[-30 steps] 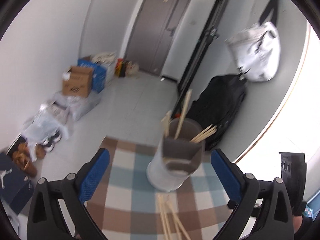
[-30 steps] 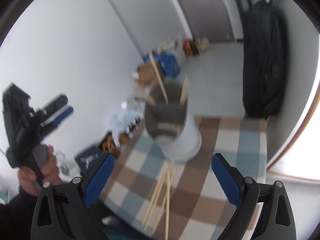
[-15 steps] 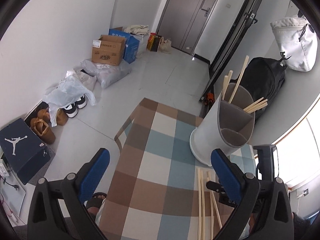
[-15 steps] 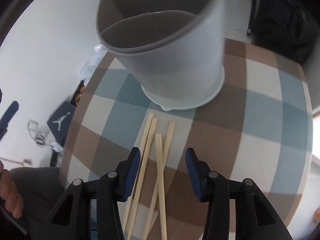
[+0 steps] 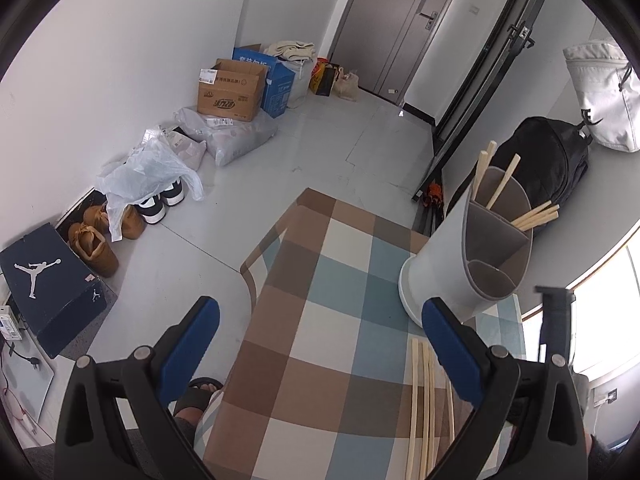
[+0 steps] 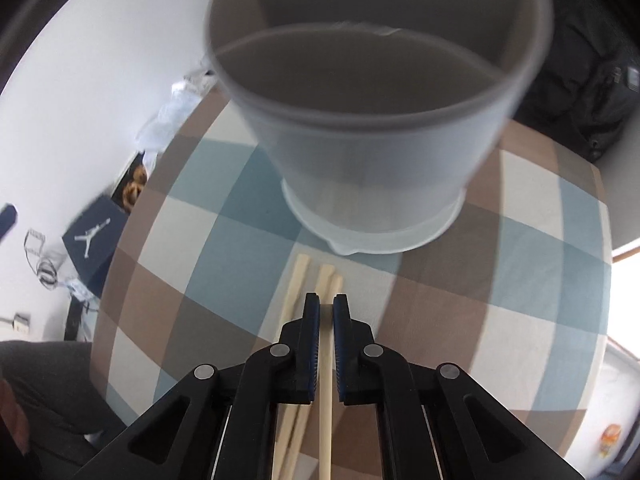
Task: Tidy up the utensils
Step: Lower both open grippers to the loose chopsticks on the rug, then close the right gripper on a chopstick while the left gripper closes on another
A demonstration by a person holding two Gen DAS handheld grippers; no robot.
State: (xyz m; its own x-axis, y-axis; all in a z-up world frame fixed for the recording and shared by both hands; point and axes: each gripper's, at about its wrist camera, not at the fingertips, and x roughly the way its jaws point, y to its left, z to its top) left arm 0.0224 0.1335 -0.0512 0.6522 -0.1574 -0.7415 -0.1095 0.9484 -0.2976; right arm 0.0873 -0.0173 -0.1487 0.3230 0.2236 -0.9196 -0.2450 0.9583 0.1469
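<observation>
A grey-white divided utensil holder [image 5: 460, 272] stands on the checkered tablecloth [image 5: 320, 320], with several wooden chopsticks [image 5: 532, 214] leaning in its far compartment. More chopsticks [image 5: 416, 400] lie flat on the cloth just in front of it. My left gripper [image 5: 320, 344] hangs open over the table's left half, holding nothing. In the right wrist view the holder [image 6: 380, 140] looms close above the loose chopsticks [image 6: 294, 292]. My right gripper [image 6: 327, 312] points steeply down, its jaws closing, with both pads pressed on one chopstick [image 6: 326, 400] that still lies on the cloth.
The table's left edge drops to a grey floor. There lie a dark shoe box [image 5: 52, 284], shoes, plastic bags and cardboard boxes [image 5: 232, 92]. A black backpack [image 5: 548, 168] and a white bag [image 5: 604, 96] are behind the holder. A person's sandalled foot [image 5: 198, 392] shows beside the table.
My right gripper dropped toward the chopsticks in front of the holder and closed from wide open onto one of them. My left gripper sank and tilted down, then held still.
</observation>
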